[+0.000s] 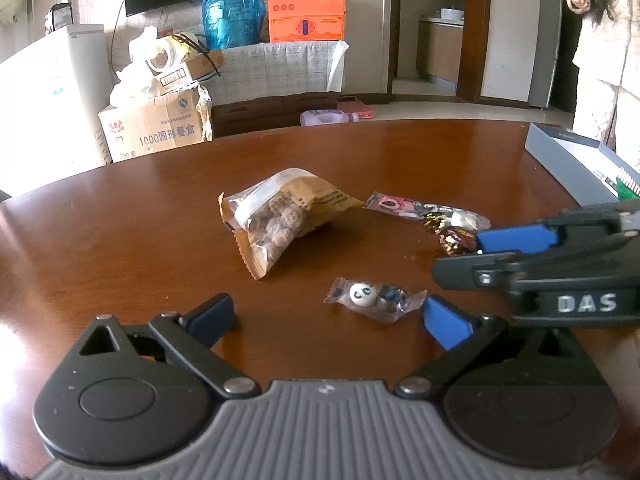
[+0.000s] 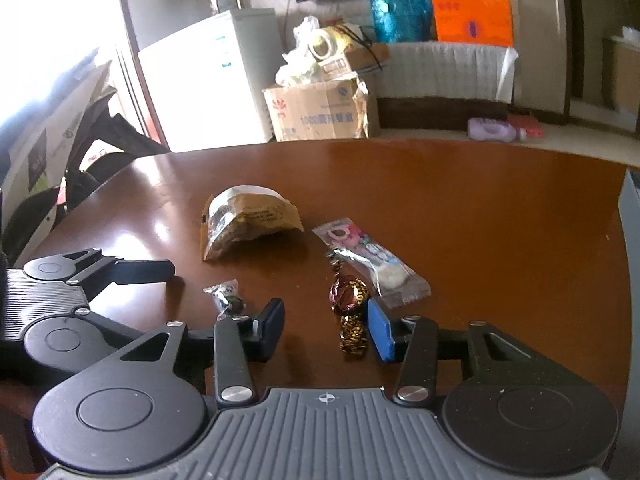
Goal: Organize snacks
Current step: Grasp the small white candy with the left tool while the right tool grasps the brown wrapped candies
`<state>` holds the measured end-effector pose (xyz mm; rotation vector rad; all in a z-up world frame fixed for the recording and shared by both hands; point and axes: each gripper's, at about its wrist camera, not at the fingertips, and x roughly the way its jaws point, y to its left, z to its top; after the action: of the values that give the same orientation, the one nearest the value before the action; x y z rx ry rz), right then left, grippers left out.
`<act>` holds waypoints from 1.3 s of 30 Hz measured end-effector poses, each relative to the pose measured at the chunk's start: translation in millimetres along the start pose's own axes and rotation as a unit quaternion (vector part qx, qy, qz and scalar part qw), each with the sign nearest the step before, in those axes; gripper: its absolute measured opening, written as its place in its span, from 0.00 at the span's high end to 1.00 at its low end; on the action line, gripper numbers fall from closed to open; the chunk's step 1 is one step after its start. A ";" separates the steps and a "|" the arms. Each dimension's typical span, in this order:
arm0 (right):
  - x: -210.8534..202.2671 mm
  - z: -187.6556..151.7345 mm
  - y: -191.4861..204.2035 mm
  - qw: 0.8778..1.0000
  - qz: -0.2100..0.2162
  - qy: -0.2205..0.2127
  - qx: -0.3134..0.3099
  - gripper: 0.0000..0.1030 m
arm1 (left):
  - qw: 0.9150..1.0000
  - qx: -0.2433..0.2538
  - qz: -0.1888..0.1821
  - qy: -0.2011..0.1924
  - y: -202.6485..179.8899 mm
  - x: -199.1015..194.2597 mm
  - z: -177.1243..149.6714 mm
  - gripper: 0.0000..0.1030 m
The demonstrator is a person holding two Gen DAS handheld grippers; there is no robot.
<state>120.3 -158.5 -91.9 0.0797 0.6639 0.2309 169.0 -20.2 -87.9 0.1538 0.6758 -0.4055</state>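
Low in both frames, the left gripper (image 1: pixel 326 322) gapes empty; the right gripper (image 2: pixel 326 330) straddles a foil candy (image 2: pixel 349 308), ungripped.

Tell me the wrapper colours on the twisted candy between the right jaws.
Dark maroon with gold patterning on the twisted candy; the right wrist view shows it best.

Daylight floods in from the left, blowing out the window (image 2: pixel 48 40) in the right wrist view and leaving glare streaks on the table (image 2: pixel 160 224). Fisheye bending curves the edges. The background is soft, colours slightly washed.
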 end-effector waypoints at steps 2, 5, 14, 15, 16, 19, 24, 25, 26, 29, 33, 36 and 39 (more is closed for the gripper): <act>4.6 2.8 1.4 1.000 -0.014 -0.002 -0.009 0.55 | 1.000 -0.003 0.001 0.000 3.1 1.0 1.1 0.00; 8.3 3.8 2.2 0.999 -0.024 -0.002 -0.022 0.54 | 1.000 0.000 -0.002 0.000 2.6 2.7 2.1 0.00; 10.6 4.4 1.9 0.999 -0.024 0.001 -0.040 0.57 | 1.000 0.013 -0.015 -0.005 -2.1 -0.2 -1.3 0.08; 10.9 4.7 3.3 0.999 -0.022 0.001 -0.044 0.59 | 0.999 0.020 -0.024 -0.009 -1.3 -1.3 0.4 0.15; 11.2 5.3 5.2 0.999 -0.020 0.003 -0.049 0.62 | 0.999 0.026 -0.033 -0.012 -2.0 -2.4 0.8 0.22; 12.3 6.4 10.0 0.998 -0.017 0.002 -0.056 0.64 | 0.998 0.034 -0.053 -0.018 -2.3 -4.5 0.9 0.33; 13.5 6.6 7.8 0.999 -0.007 0.005 -0.043 0.65 | 0.996 0.044 -0.080 -0.023 -3.8 -5.8 2.5 0.53; 13.4 6.7 7.4 0.999 -0.007 0.005 -0.043 0.65 | 0.995 0.047 -0.084 -0.024 -4.5 -5.6 2.8 0.57; 13.5 6.9 7.1 0.999 -0.006 0.006 -0.042 0.65 | 0.995 0.048 -0.087 -0.024 -5.0 -5.7 2.3 0.58; 13.3 7.9 6.6 0.999 -0.010 0.009 -0.040 0.63 | 0.994 0.050 -0.096 -0.025 -5.9 -6.4 2.1 0.65; 13.1 8.1 6.8 0.999 -0.010 0.011 -0.040 0.62 | 0.994 0.050 -0.098 -0.025 -6.9 -6.6 2.0 0.69; 13.6 8.2 6.1 0.999 -0.004 0.013 -0.039 0.65 | 0.993 0.048 -0.104 -0.025 -5.6 -8.0 1.5 0.73; 12.7 7.8 6.6 0.999 -0.008 0.016 -0.052 0.76 | 0.994 0.038 -0.105 -0.019 -3.1 -10.4 1.7 0.74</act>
<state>133.5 -149.1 -92.4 -0.0285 0.6838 0.2509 161.4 -20.2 -79.9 0.1483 0.6422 -0.6349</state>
